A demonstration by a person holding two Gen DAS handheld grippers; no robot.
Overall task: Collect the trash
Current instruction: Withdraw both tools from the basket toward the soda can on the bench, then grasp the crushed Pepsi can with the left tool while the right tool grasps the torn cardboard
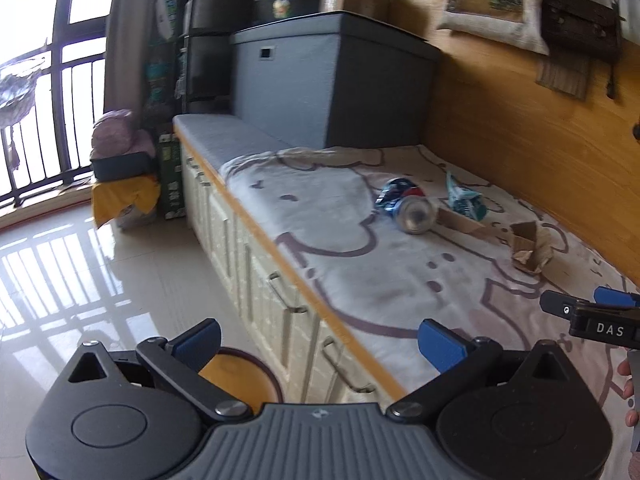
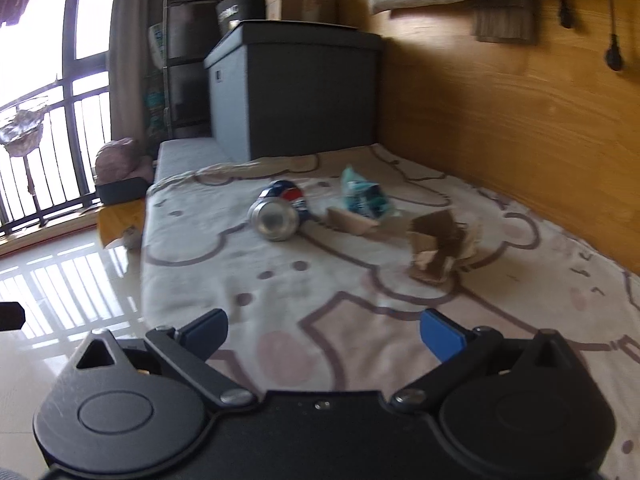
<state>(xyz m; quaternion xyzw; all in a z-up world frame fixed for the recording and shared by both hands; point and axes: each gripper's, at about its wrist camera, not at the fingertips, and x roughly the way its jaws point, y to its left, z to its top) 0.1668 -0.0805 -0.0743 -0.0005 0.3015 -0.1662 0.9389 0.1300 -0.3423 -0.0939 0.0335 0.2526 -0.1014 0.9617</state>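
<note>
Trash lying on the bed, both tools empty.
Left tool (image 1: 318,342) and right tool (image 2: 323,334) gape wide; can (image 2: 278,216), wrapper (image 2: 366,198) and torn cardboard (image 2: 436,248) lie ahead.

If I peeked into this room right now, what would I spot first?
Probably the shiny crushed can lying on its side in the middle of the cartoon blanket. Right of it lie a teal wrapper and torn cardboard, with both open grippers empty in front.
</note>
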